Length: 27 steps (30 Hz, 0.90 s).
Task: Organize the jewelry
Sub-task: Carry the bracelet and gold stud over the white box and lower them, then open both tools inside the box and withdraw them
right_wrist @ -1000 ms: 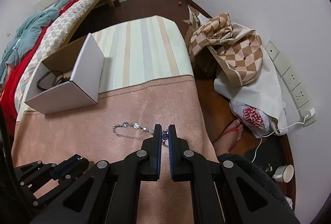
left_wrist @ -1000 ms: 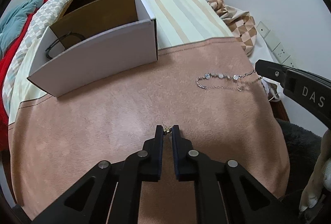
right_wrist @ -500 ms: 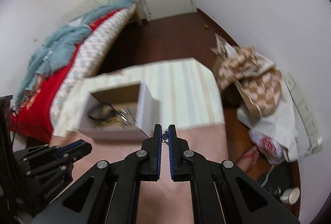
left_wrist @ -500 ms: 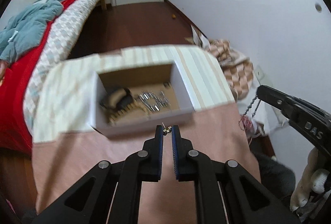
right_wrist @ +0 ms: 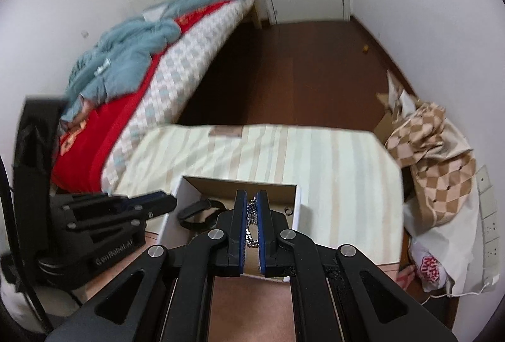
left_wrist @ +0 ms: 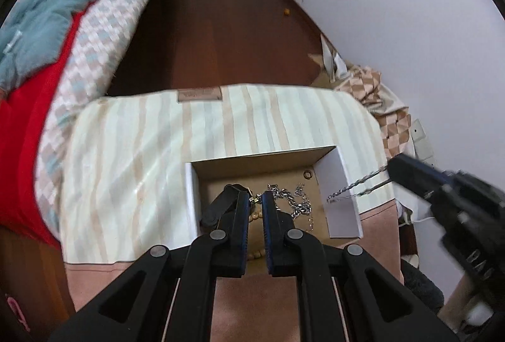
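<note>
Since a second ago both grippers have lifted off the pink cloth and come over the open box, each carrying its piece along. The left gripper (left_wrist: 256, 200) is pinched shut on a small gold earring (left_wrist: 253, 199), held at the very tips above the box floor. The right gripper (right_wrist: 251, 200) is clamped on a silver bracelet (right_wrist: 251, 217); in the left wrist view the chain (left_wrist: 356, 185) hangs from its tips and trails across the box's right wall. The box (left_wrist: 342, 203) is white outside and brown inside and sits with its top open. Inside lie a black band (left_wrist: 217, 206) on the left, a string of wooden beads (left_wrist: 254, 215) under the left gripper's tips, a heap of silver chains (left_wrist: 293, 203) in the middle and a small ring (left_wrist: 307, 175) near the far right corner. The box rests on a striped cloth (left_wrist: 132, 159), with its near edge close to where the pink cloth (left_wrist: 252, 304) begins. The striped cloth is bare to the left and behind the box. Past its far edge the dark wooden floor (left_wrist: 221, 35) is open. A bed with a red cover (left_wrist: 28, 121) lies along the left, and a checked bag (right_wrist: 442, 165) slumps against the wall on the right.
</note>
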Each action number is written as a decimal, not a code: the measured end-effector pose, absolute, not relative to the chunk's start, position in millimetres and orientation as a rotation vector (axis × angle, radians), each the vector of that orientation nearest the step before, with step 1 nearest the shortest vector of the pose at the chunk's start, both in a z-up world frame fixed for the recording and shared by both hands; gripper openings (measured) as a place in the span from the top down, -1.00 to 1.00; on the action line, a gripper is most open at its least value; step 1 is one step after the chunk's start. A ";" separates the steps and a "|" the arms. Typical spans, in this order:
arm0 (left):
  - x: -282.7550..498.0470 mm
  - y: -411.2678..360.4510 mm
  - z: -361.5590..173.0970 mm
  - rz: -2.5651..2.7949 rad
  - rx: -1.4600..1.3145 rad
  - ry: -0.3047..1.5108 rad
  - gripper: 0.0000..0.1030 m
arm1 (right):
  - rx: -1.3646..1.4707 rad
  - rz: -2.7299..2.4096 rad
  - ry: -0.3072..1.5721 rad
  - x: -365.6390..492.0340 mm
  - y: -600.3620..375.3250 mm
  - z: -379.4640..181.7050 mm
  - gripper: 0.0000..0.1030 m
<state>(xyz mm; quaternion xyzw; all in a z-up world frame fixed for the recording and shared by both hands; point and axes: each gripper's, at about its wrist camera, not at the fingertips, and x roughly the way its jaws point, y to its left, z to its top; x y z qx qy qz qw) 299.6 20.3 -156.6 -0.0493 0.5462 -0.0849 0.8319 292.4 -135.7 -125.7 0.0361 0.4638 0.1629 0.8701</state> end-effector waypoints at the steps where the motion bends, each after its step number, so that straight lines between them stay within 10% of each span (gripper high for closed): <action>1: 305.9 19.0 -162.4 -0.185 -0.106 1.177 0.89 | 0.072 0.342 0.993 299.0 -133.5 -134.4 0.88; 17: 356.0 10.3 -178.0 -0.100 -0.036 1.202 0.79 | 0.111 0.367 1.158 330.9 -140.3 -200.2 0.85; 21: 345.8 13.9 -170.0 -0.065 -0.003 1.166 0.28 | 0.118 0.362 1.156 323.5 -145.0 -194.2 0.22; 24: 331.7 22.1 -160.5 -0.026 -0.001 1.126 -0.20 | 0.105 0.347 1.143 314.8 -148.4 -186.1 0.13; 27: 317.3 28.6 -156.2 0.006 -0.004 1.113 -0.23 | 0.089 0.310 1.135 303.9 -153.2 -179.0 0.09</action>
